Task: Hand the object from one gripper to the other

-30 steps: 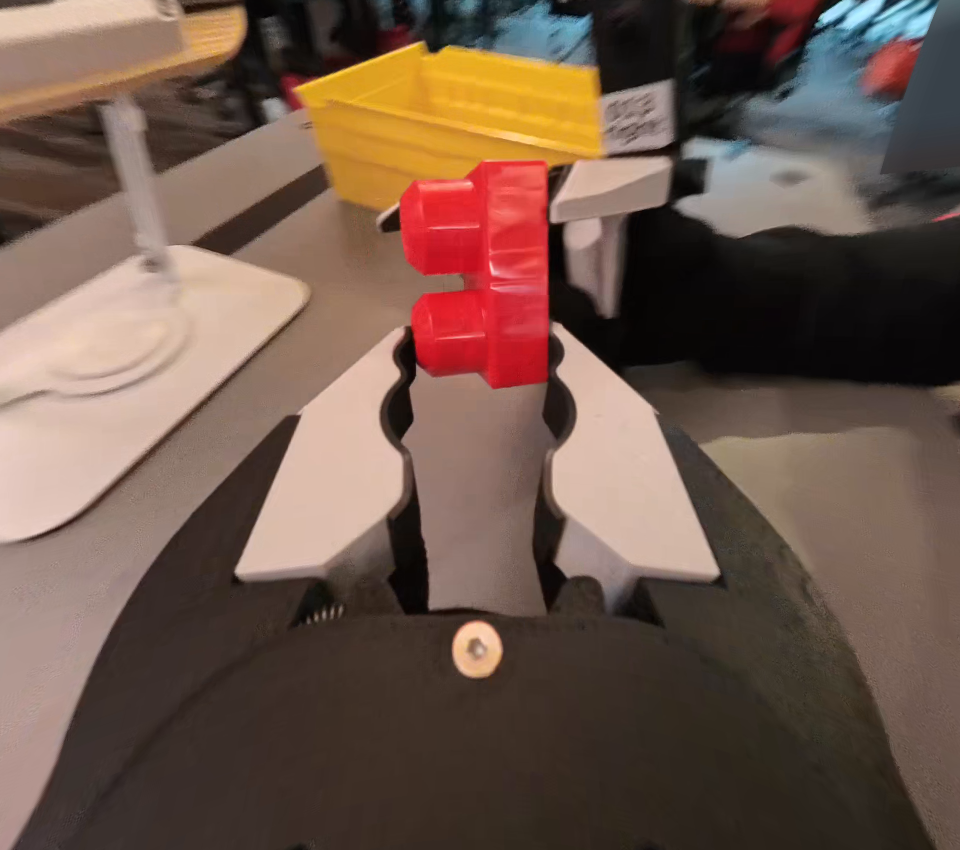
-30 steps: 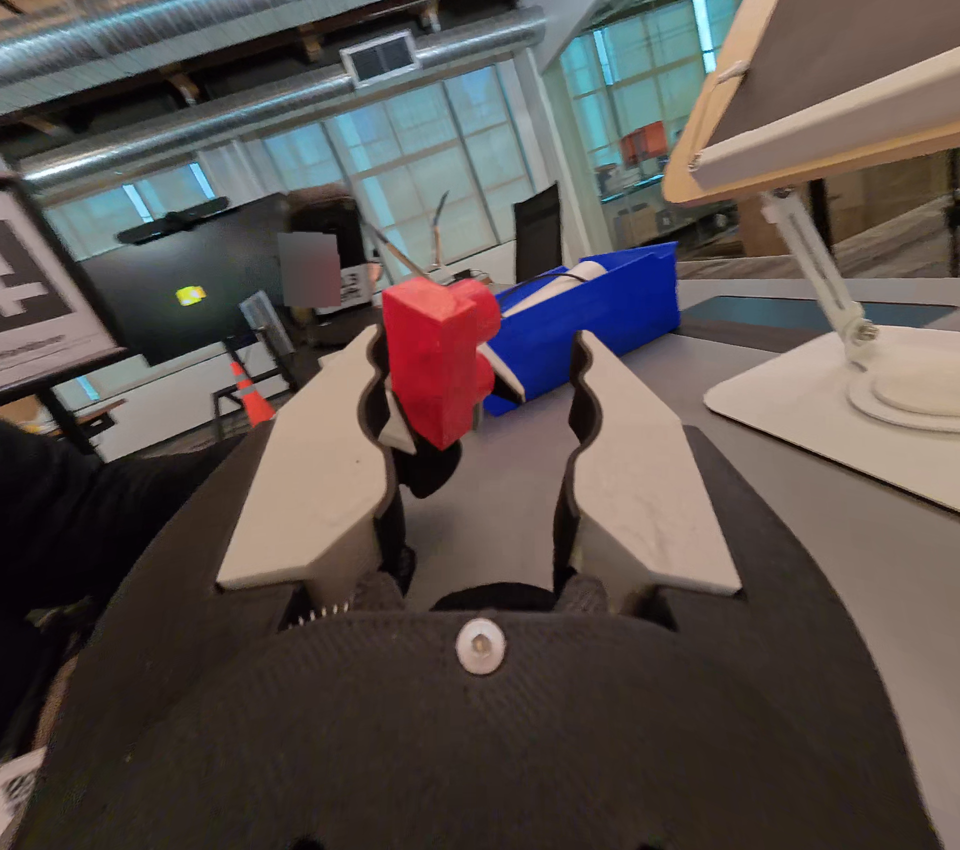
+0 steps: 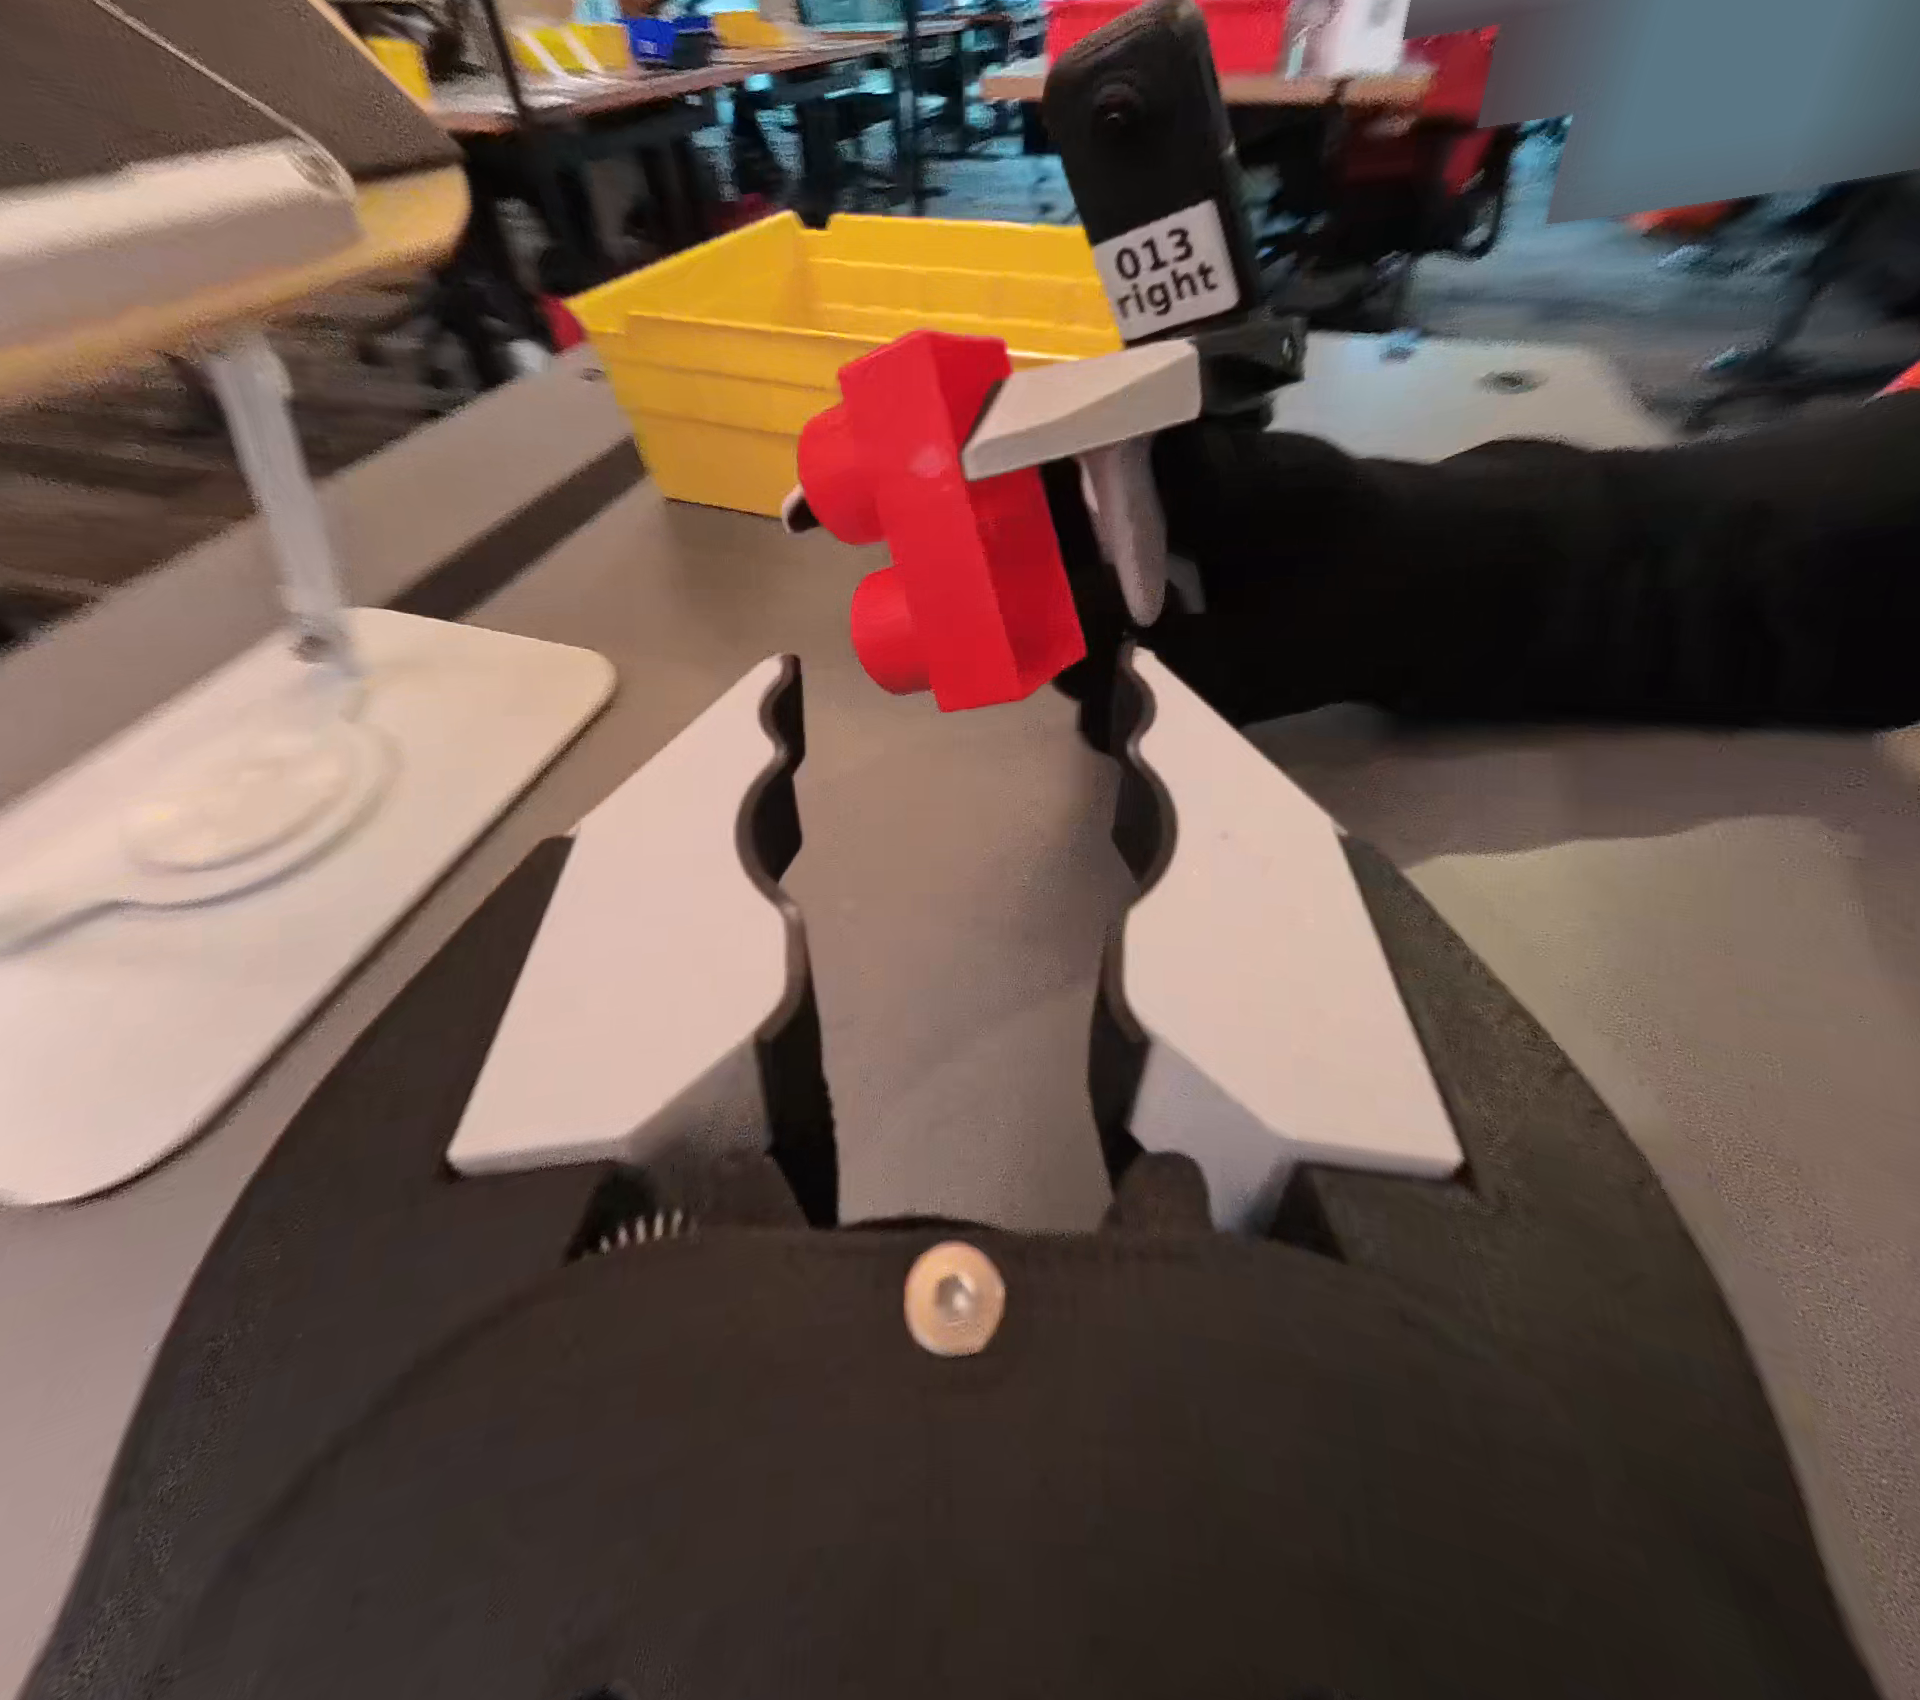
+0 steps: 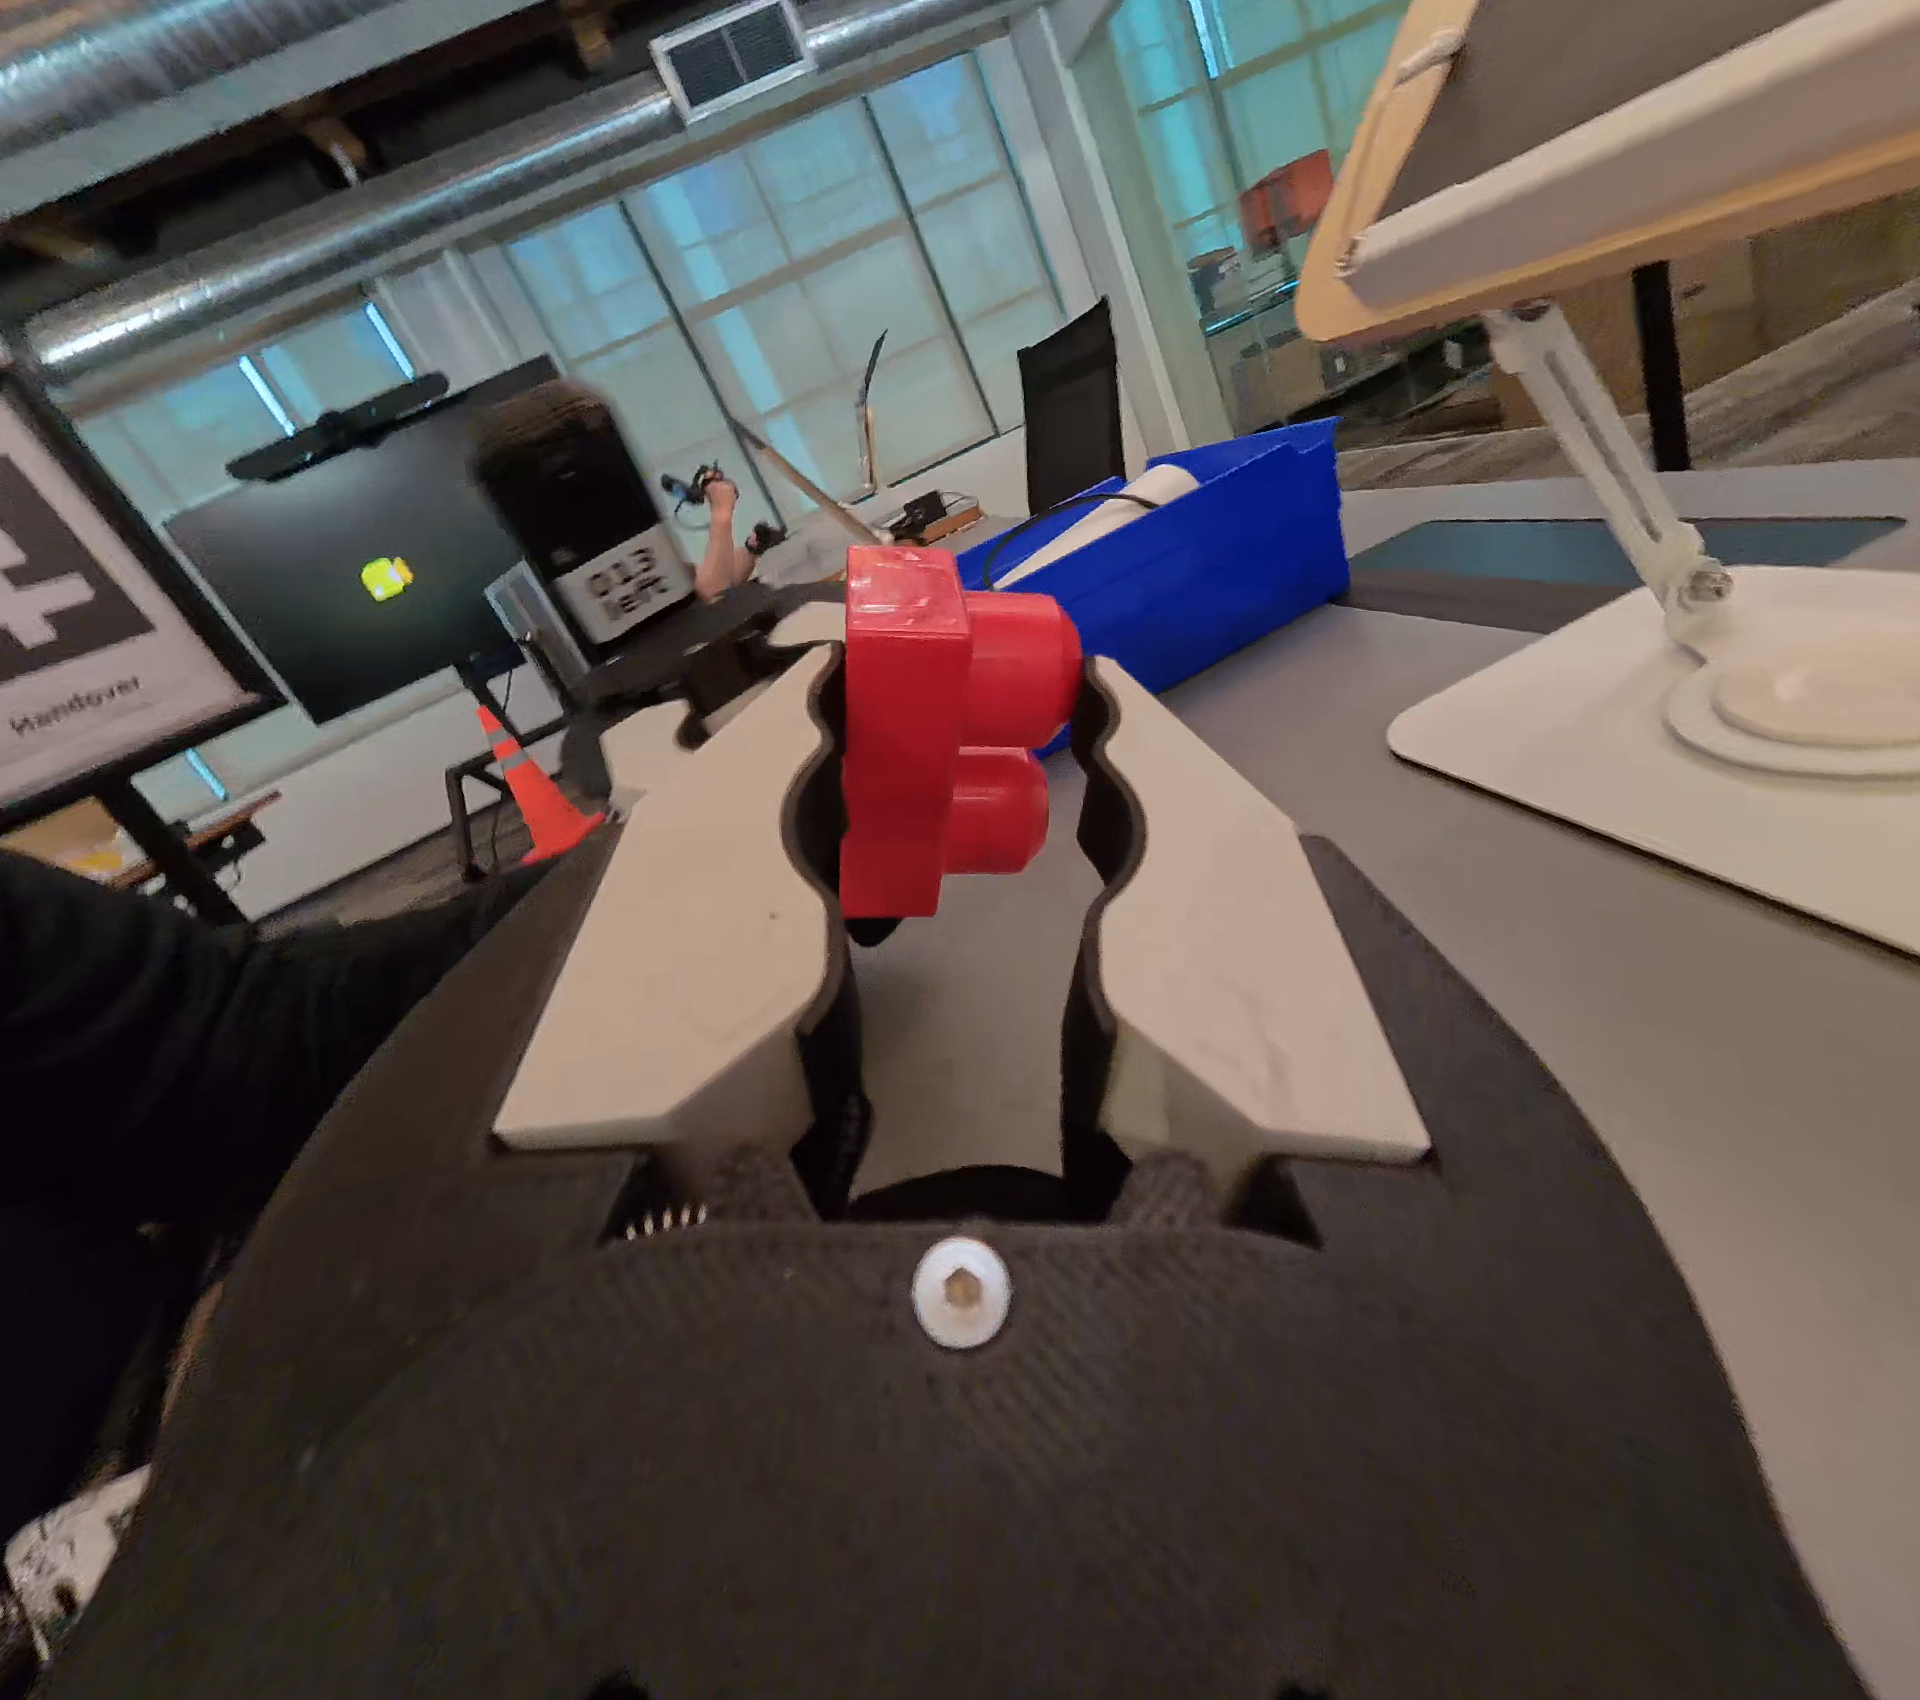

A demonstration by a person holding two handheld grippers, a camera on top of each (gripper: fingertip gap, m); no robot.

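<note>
Red block (image 3: 940, 538) with two round studs fills the centre of your left wrist view, tilted, studs pointing toward nine o'clock. Your right gripper (image 3: 894, 471), reaching in from three o'clock, has it pinched: one grey finger (image 3: 1091, 414) lies across its flat back, and only the tip of the other pokes out past the studs. Your left gripper (image 3: 956, 694) is spread wide below the block, at six o'clock of it, gripping nothing; its fingertips sit just under the block's lower edge, and you cannot tell whether they touch. A black sleeve (image 3: 1558, 570) hides most of the right gripper's body. The grey table (image 3: 1610, 975) carries a yellow bin (image 3: 831, 341) at twelve o'clock and a white lamp base (image 3: 260, 871) at nine; the room behind is blurred.

In your right wrist view the block (image 4: 935, 736) stands upright between the fingertips of the right gripper (image 4: 961, 715), flat back against the nine o'clock finger, studs toward the three o'clock finger, clamped. The left gripper (image 4: 717, 663) is half hidden behind the block at ten o'clock. A blue bin (image 4: 1195, 570) sits beyond, at one o'clock, the lamp base (image 4: 1662, 746) at three. Ducts and tall windows close the room.
</note>
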